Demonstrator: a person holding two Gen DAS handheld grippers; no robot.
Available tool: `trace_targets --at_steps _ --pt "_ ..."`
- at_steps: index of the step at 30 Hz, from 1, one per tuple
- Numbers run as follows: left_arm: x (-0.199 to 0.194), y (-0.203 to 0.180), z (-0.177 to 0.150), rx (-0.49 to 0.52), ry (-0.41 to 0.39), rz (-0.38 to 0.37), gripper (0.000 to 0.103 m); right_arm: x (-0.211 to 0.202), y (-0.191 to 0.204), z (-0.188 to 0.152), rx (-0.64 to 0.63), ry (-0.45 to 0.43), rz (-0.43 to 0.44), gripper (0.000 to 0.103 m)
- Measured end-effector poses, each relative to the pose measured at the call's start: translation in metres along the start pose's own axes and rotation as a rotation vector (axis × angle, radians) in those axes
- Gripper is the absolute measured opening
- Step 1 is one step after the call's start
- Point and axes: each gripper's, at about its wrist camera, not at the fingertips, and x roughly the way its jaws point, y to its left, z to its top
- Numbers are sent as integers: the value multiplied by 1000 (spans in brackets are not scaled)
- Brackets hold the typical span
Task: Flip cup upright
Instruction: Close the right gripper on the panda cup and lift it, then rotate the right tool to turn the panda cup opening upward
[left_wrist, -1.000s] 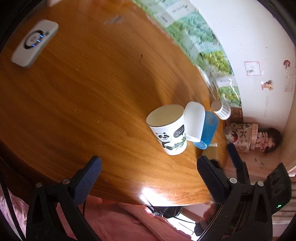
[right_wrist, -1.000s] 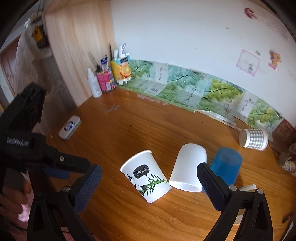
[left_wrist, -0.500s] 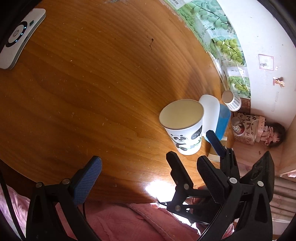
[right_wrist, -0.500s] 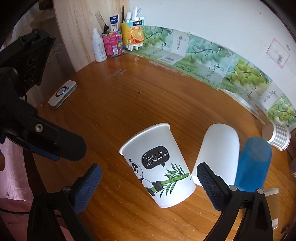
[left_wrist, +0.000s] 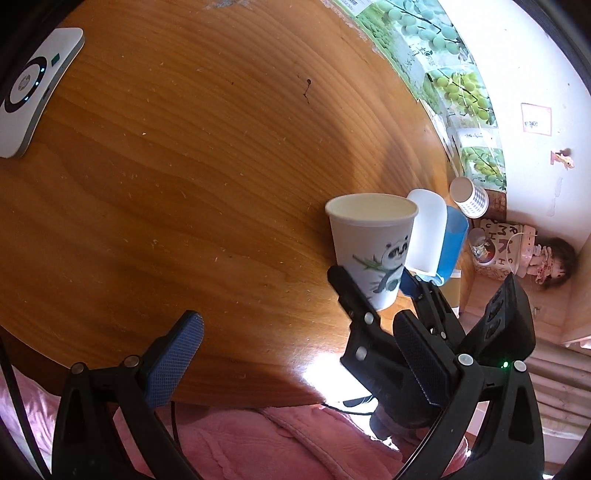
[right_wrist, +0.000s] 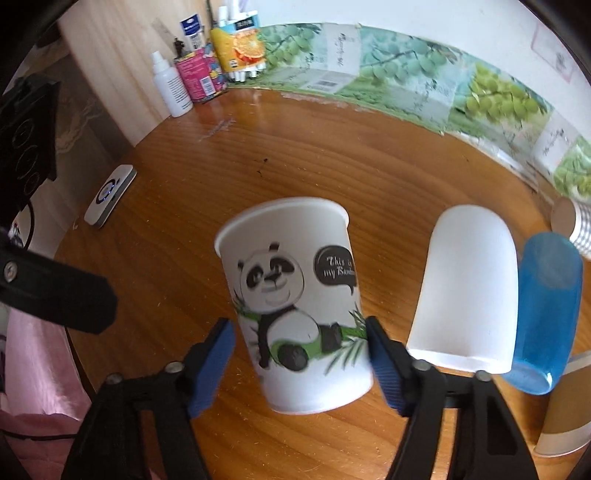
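Note:
A white paper cup with a panda print (right_wrist: 295, 302) stands with its mouth up on the wooden table (right_wrist: 332, 166). My right gripper (right_wrist: 300, 360) has its blue pads on either side of the cup's lower body; the right pad touches it and the left pad (right_wrist: 212, 363) stands just off it. In the left wrist view the same cup (left_wrist: 369, 247) sits between the right gripper's black fingers. My left gripper (left_wrist: 295, 363) is open and empty, at the table's near edge, left of the cup.
A frosted white cup (right_wrist: 467, 291) and a blue cup (right_wrist: 545, 314) stand mouth down right of the panda cup. A checked cup (right_wrist: 576, 229) lies on its side further right. A white remote (right_wrist: 109, 194) lies at left. Bottles and cartons (right_wrist: 207, 66) stand at the back.
My right gripper has moved in and narrowed around the panda cup's lower body. The cup, tilted before, now stands nearly straight. The left gripper stayed open.

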Motion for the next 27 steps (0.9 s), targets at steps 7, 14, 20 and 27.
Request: trace_targets --at_steps 7,14,20,27 --pt "-2 -6 -4 38 -9 19 102 -6 -3 -4 43 -9 19 60" --pt "2 -24 -15 94 -21 48 102 -27 -4 -24 64 -37 32 60" --pt "6 -44 -34 160 -34 70 102 -47 -17 -53 141 -56 32 60" --pt "18 -76 -61 266 -23 83 102 -72 -34 -91 247 -83 20 60"
